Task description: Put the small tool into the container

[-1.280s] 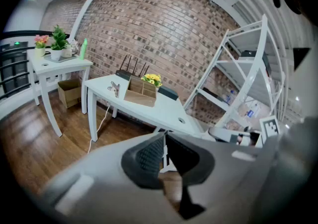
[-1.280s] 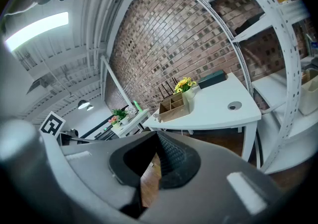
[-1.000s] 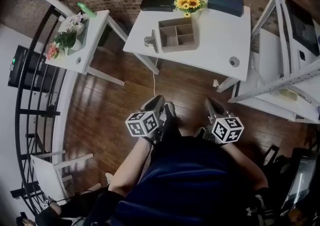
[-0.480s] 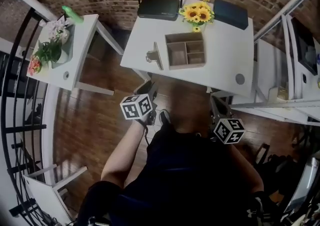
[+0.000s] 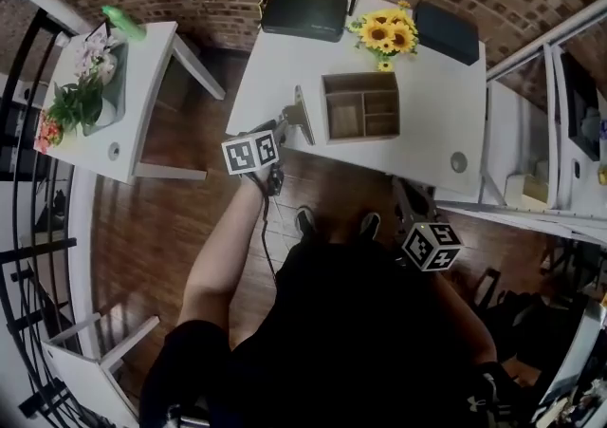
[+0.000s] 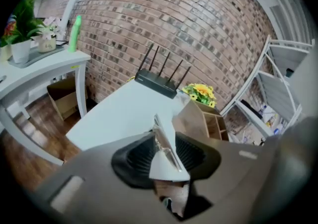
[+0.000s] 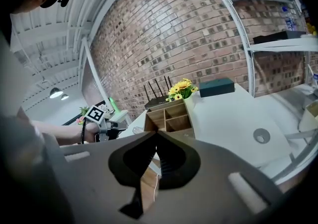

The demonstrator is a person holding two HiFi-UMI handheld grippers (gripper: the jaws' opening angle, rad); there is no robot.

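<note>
Reaching in for the pick: the left gripper (image 5: 273, 125) is at the near-left edge of the table (image 5: 427, 122). Its jaws have just been opening wide, with the tool (image 5: 302, 116) lined up in the gap but not pinched. The tool lies on the tabletop just left of the container (image 5: 362, 138). The right gripper (image 5: 408, 196) hangs low off the table, jaws together, empty. Next, I'd say: ease forward, straddle that thin metal piece and close squarely, or it may skid.
</note>
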